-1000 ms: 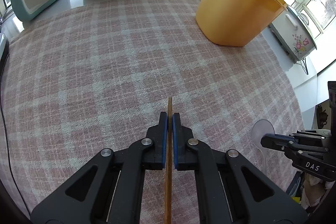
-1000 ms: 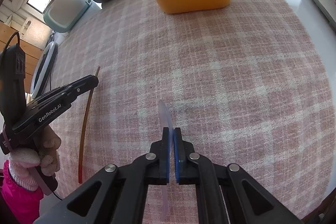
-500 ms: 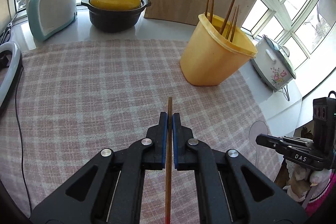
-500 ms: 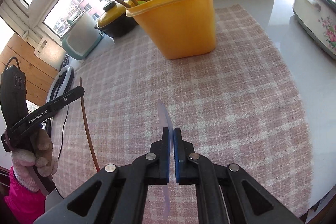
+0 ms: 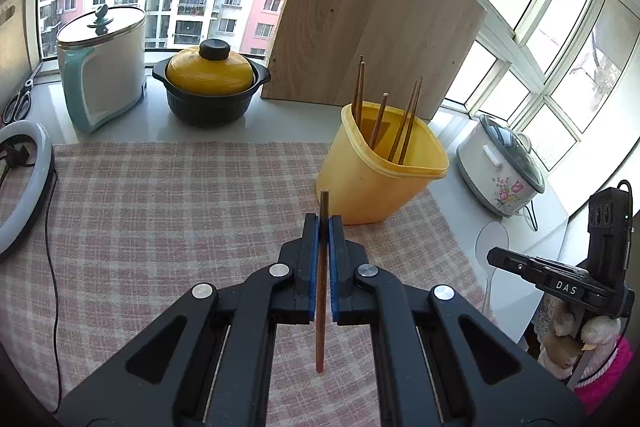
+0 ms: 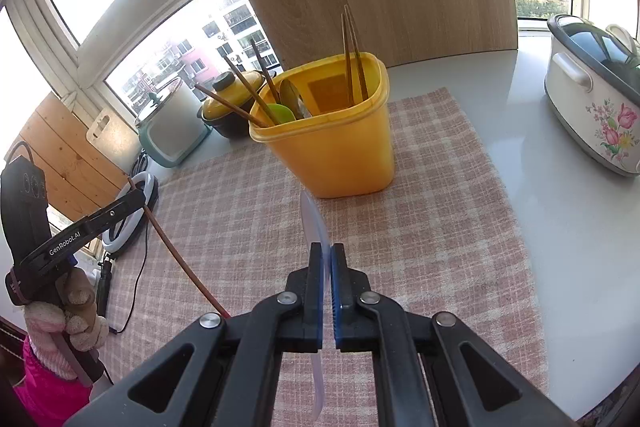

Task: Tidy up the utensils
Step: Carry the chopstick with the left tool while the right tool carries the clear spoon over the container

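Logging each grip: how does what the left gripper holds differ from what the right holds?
The left gripper pinches a thin brown chopstick; the right gripper pinches a translucent, broad-bowled plastic spoon. The chopstick is opaque and straight, the spoon pale and curved. Both are clamped mid-length, off the checked cloth.

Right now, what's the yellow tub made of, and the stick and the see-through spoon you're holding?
Yellow tub: probably plastic, smooth and slightly glossy with a moulded rim. Stick: a chopstick, looks like dark brown wood or bamboo, matte. See-through spoon: likely thin clear plastic, since the checked cloth shows through it.
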Motion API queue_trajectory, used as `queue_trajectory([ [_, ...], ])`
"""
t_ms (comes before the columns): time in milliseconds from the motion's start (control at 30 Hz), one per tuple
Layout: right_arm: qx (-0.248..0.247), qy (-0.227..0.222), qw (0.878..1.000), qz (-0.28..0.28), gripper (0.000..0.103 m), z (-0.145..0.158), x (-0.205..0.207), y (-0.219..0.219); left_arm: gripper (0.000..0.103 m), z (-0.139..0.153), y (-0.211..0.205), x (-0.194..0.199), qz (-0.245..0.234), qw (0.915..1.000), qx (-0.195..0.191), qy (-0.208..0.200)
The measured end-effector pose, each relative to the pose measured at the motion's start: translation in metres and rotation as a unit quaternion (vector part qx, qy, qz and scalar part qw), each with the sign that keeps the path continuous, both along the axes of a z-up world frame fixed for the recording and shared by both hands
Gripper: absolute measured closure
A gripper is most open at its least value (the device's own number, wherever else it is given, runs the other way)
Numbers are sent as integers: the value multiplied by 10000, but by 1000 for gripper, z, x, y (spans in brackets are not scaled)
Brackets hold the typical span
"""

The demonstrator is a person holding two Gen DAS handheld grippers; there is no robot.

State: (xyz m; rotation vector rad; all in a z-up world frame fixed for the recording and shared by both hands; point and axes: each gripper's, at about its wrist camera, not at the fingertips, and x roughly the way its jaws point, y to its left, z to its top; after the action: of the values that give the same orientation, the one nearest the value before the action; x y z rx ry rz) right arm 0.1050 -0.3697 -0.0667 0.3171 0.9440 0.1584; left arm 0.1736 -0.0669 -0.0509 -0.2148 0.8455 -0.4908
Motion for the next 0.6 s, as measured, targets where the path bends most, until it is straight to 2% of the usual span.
queue_trajectory([
  [267,-58,-453,9990,-3,103,31,17,-18,101,34,-17,-1,-10,9992,-212,-347],
  [600,-138,-987,9950,-37,103,67,55,-31,101,76,-41,19,124,9958,-421,-804],
])
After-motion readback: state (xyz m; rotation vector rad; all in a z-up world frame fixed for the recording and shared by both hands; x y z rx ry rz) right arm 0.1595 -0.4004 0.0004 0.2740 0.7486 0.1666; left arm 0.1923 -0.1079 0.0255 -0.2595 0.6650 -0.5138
